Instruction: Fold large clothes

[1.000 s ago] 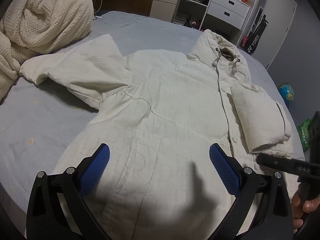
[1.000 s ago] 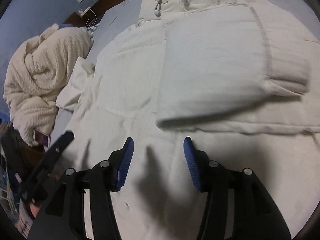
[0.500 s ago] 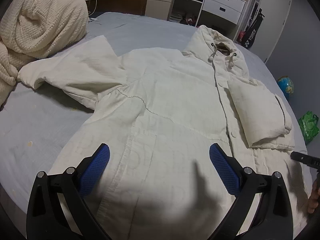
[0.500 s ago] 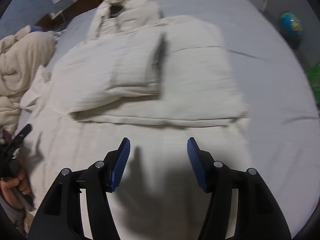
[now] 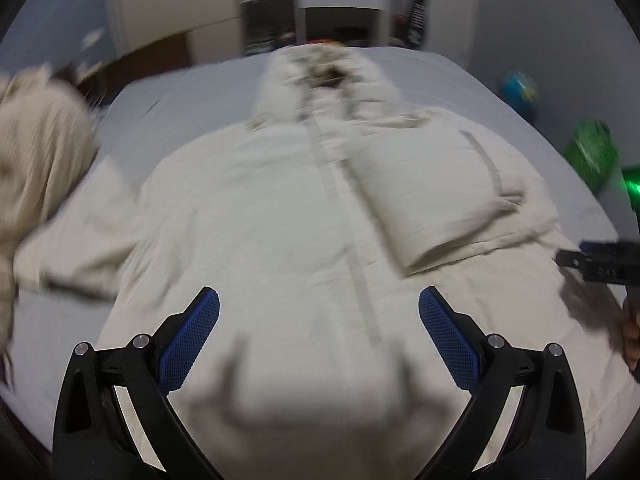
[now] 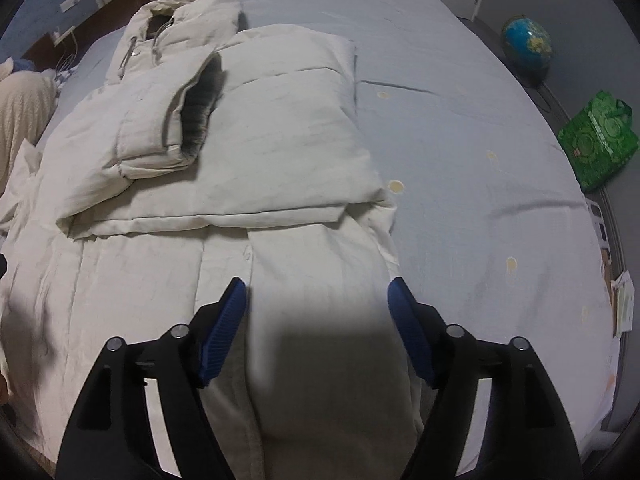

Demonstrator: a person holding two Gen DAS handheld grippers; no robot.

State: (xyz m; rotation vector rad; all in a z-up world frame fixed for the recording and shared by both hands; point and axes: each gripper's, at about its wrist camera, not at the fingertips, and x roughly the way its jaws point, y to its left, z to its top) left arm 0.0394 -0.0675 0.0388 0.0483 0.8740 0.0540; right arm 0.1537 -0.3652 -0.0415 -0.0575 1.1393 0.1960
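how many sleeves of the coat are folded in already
1. The right-side sleeve lies folded across the coat front below the hood. The other sleeve is spread out on the bed, toward the blanket.

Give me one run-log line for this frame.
jacket: flat on bed, one sleeve folded in | left gripper: open, empty | right gripper: opening, empty, over hem

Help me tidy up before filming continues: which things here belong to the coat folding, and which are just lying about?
Part of the job:
- white hooded coat, one sleeve already folded across it
- bed it lies on
- left gripper
- right gripper, jaws opening, nothing between them

Just lying about:
- cream knit blanket
- globe
- green bag
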